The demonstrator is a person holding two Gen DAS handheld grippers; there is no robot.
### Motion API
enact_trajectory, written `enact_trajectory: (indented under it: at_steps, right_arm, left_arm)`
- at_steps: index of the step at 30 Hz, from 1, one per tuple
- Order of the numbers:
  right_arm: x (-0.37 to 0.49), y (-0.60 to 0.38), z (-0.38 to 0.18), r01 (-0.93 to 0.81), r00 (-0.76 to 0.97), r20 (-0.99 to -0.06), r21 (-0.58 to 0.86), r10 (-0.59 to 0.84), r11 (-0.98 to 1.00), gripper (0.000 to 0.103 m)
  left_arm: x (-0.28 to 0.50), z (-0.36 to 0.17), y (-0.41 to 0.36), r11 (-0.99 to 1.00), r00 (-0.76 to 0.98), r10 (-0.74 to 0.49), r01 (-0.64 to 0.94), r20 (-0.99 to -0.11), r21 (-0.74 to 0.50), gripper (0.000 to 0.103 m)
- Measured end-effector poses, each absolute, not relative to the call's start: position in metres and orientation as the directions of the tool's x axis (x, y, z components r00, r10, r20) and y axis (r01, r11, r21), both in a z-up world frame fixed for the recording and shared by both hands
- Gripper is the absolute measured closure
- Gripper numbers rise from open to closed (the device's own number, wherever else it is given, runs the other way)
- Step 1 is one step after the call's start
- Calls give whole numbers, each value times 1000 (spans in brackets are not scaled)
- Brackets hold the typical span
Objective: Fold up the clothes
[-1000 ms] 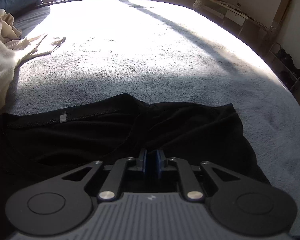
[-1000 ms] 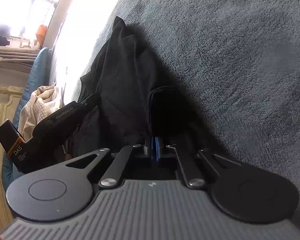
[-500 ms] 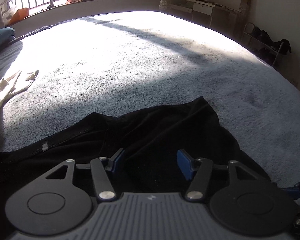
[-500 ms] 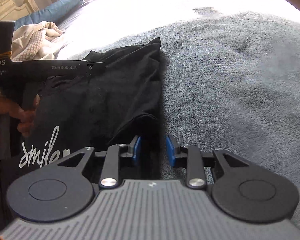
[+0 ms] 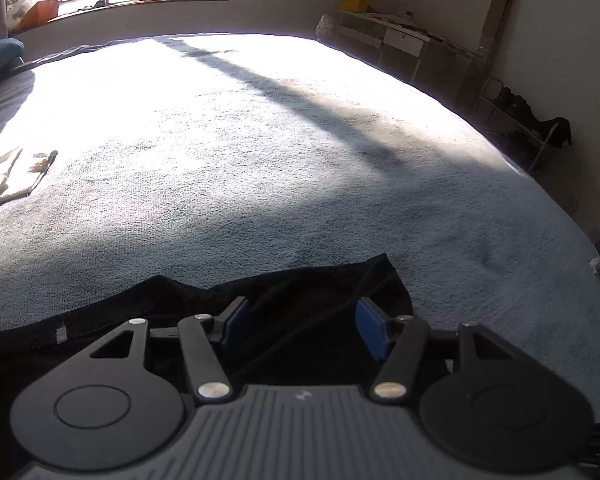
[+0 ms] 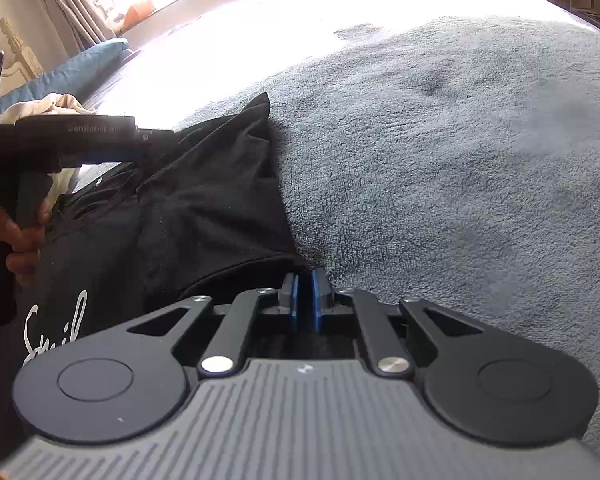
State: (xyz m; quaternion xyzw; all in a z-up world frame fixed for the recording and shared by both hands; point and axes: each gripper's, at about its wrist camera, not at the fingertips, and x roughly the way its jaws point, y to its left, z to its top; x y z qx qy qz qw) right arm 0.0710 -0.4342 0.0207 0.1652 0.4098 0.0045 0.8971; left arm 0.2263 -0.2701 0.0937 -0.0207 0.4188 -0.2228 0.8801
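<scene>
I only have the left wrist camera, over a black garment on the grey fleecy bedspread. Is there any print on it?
Observer: Yes. The right wrist view shows white handwritten-style lettering on the black fabric T-shirt, low on the left of that view.
Operator: What's the right gripper doing?
Observer: The right gripper is shut at the shirt's near edge, where it meets the bedspread. I cannot tell whether cloth is pinched.
Operator: How does my left gripper look from there?
Observer: The left gripper reaches in from the left over the shirt's far part, and a hand holds its handle.
</scene>
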Motion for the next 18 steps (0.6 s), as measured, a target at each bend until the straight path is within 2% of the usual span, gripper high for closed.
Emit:
enact_trajectory:
  at_steps: [4, 6, 13, 18]
  right_arm:
    - [71, -435, 21, 111, 665, -731, 298, 152, 948, 99]
    - [70, -436, 21, 105, 665, -730, 301, 158, 948, 99]
    - [71, -438, 19, 85, 664, -725, 316, 183, 945, 99]
    - [72, -441, 19, 62, 659, -723, 326, 207, 943, 99]
  left_arm:
    - [251, 74, -284, 882, 483, -467, 315, -741, -351, 48]
    - [259, 65, -289, 884, 456, -462, 304, -760, -355, 53]
    - [274, 58, -304, 852, 399, -497, 395, -770, -345, 56]
    - [276, 59, -313, 812, 328, -517, 480, -791, -331, 75]
